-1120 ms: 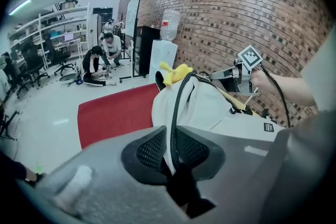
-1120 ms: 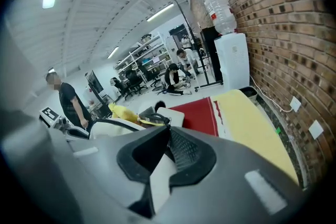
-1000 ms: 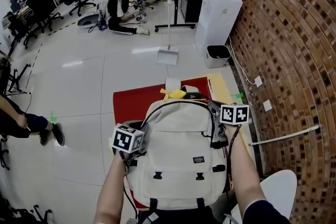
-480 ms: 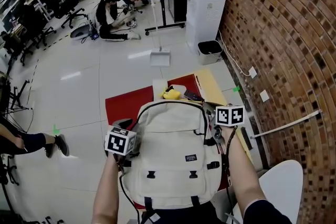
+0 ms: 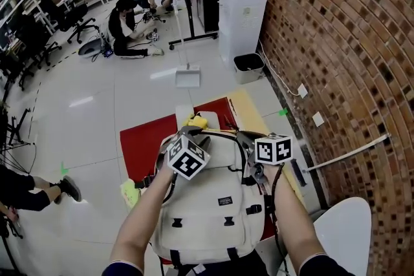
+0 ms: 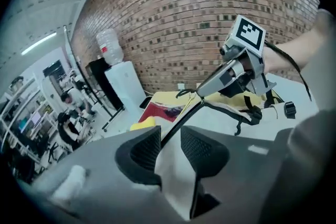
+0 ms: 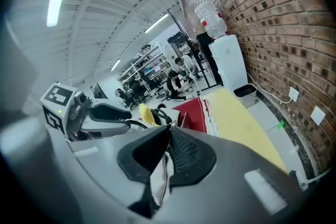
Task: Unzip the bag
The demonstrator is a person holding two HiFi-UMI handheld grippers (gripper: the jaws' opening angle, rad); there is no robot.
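The left gripper (image 6: 170, 135) hovers over the top left of the cream backpack (image 5: 217, 203). Its jaws have just been opening and now stand wide. Cream fabric and the black zipper line (image 6: 189, 115) run through the gap, but neither pad presses on them. The backpack lies flat under both grippers on a red mat (image 5: 139, 142). To the right, the right gripper (image 7: 168, 131) is nearly closed, pinching a fold of the backpack's cream fabric near its top right edge, probably to steady it. This looks like the approach to the zipper. Next, the left jaws need to find the pull, which I cannot make out, and close on it.
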